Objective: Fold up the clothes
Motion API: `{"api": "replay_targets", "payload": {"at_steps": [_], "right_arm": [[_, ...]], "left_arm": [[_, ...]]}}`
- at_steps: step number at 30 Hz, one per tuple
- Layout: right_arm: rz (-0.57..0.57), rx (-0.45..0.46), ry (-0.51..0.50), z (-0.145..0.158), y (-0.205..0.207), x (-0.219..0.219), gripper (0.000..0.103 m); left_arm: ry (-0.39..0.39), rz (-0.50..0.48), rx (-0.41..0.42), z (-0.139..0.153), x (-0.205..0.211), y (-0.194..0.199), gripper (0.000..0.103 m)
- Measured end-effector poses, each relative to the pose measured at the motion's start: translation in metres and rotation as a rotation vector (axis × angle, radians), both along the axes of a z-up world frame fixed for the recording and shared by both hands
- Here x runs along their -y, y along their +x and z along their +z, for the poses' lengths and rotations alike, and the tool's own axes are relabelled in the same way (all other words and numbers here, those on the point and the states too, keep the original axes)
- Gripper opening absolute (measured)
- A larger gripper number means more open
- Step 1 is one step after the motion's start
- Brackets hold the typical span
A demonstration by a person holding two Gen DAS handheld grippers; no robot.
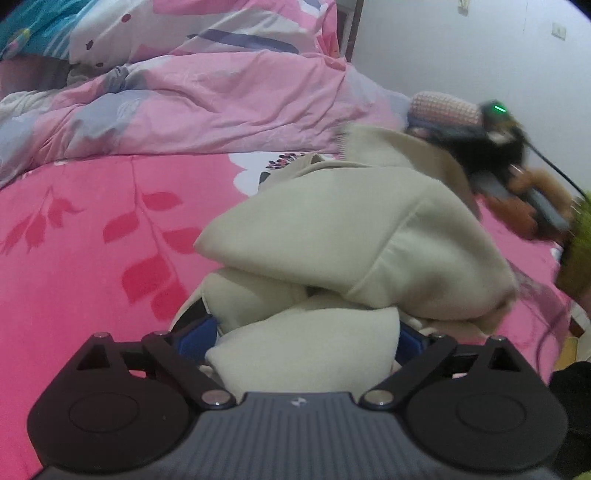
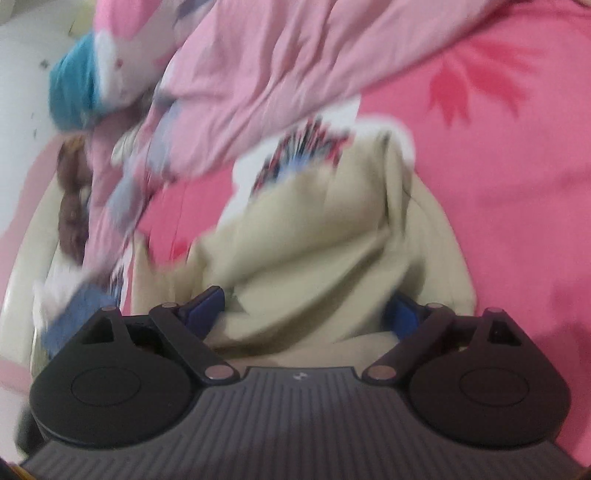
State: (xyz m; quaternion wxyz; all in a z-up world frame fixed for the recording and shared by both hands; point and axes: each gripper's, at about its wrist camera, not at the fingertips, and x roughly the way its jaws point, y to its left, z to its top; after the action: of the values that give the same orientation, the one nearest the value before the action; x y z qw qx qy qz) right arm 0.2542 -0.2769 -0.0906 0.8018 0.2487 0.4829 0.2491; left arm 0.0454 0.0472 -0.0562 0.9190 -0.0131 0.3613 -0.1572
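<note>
A bed fills both views, spread with a bright pink sheet (image 1: 74, 277) printed with darker pink leaves. At twelve o'clock a crumpled pale pink quilt (image 1: 207, 107) is heaped across it. A plain white wall (image 1: 461, 55) stands at one o'clock, with a small switch plate (image 1: 559, 30).

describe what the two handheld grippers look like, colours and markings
Both match: the left gripper and right gripper have a ribbed grey body with a small white logo, two round black side discs, black link arms with silver pivot pins, and blue fingers.
</note>
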Motion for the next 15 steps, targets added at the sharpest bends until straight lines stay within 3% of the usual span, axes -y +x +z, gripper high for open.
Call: {"api": "replay_targets", "payload": {"at_steps": [5, 9, 15], "right_arm": [[-0.016, 0.034, 0.017, 0.008, -0.068, -0.001, 0.086], [-0.030, 0.068, 0.028, 0.013, -0.111, -0.012, 0.085], [-0.076, 0.161, -0.005, 0.026, -0.153, -0.023, 0.085]], "left_arm": [[0.061, 0.018, 0.081, 0.008, -0.016, 0.027, 0.098], [0.067, 0.094, 0.125, 0.017, -0.035, 0.055, 0.098], [-0.056, 0.171, 0.069, 0.026, -0.057, 0.048, 0.097]]}}
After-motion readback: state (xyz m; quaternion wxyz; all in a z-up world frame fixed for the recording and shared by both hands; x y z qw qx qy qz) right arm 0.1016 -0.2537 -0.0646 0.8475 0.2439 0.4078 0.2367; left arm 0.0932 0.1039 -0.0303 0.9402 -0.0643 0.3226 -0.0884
